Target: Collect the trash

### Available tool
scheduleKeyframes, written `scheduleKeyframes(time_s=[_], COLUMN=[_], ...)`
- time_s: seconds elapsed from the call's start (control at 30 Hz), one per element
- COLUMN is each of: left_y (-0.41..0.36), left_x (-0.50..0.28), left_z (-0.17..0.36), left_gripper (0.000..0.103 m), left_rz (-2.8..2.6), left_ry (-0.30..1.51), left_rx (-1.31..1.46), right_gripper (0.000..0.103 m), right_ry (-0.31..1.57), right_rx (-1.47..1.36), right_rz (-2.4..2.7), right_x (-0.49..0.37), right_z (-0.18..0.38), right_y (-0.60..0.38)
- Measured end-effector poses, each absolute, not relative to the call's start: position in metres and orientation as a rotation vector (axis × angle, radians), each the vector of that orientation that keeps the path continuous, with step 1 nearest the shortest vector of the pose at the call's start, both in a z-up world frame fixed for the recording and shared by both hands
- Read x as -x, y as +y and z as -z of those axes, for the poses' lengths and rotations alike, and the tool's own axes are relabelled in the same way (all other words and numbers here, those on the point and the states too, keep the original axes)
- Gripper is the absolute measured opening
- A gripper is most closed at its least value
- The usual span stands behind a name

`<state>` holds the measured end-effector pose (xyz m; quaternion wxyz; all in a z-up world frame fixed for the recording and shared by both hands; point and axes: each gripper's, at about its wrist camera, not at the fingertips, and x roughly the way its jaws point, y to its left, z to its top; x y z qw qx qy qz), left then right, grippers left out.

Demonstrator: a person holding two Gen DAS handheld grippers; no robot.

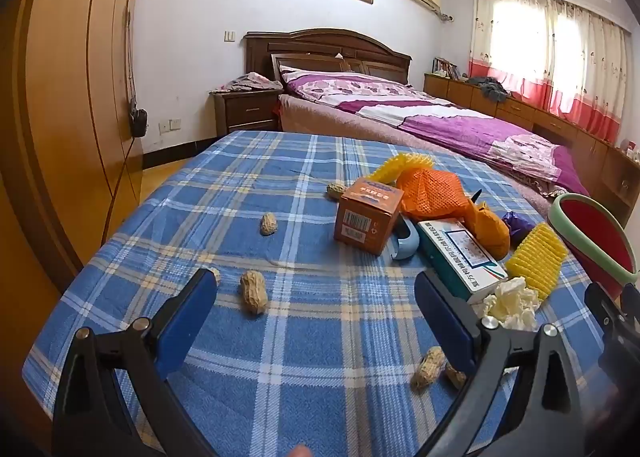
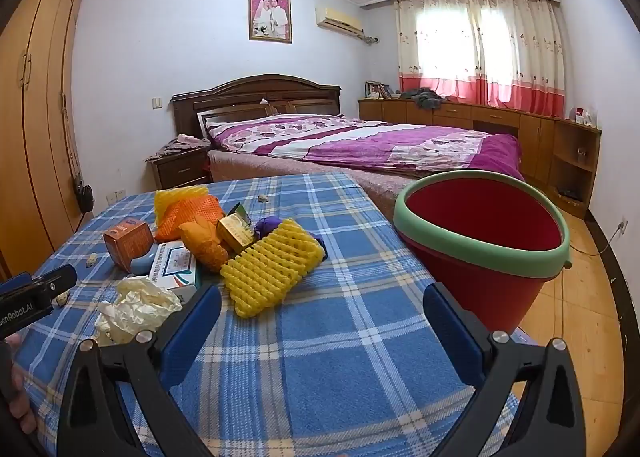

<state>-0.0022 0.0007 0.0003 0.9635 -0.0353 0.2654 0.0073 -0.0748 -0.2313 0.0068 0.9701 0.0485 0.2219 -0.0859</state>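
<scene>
Trash lies on a table with a blue plaid cloth: several peanut shells, an orange box, a white-green box, orange netting, yellow foam netting and crumpled tissue. A red bucket with a green rim stands at the table's right edge. My left gripper is open and empty, above the cloth near a peanut shell. My right gripper is open and empty, between the yellow netting and the bucket.
A bed with a purple quilt stands behind the table. Wooden wardrobes line the left wall. Low cabinets run under the curtained window. Wooden floor lies right of the table.
</scene>
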Motion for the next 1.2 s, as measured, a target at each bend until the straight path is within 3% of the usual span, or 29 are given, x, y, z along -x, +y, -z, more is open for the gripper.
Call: scheduleKeyframes(time_s=[1.2], left_y=[0.0003], left_x=[0.0], left_z=[-0.0003], left_gripper=[0.099], left_rz=[-0.018], left_ry=[0.555], left_rx=[0.082], right_gripper=[0.103], right_ry=[0.448], right_rx=[-0.097], right_rz=[0.173], right_x=[0.0743], right_z=[-0.0072], right_y=[-0.2298])
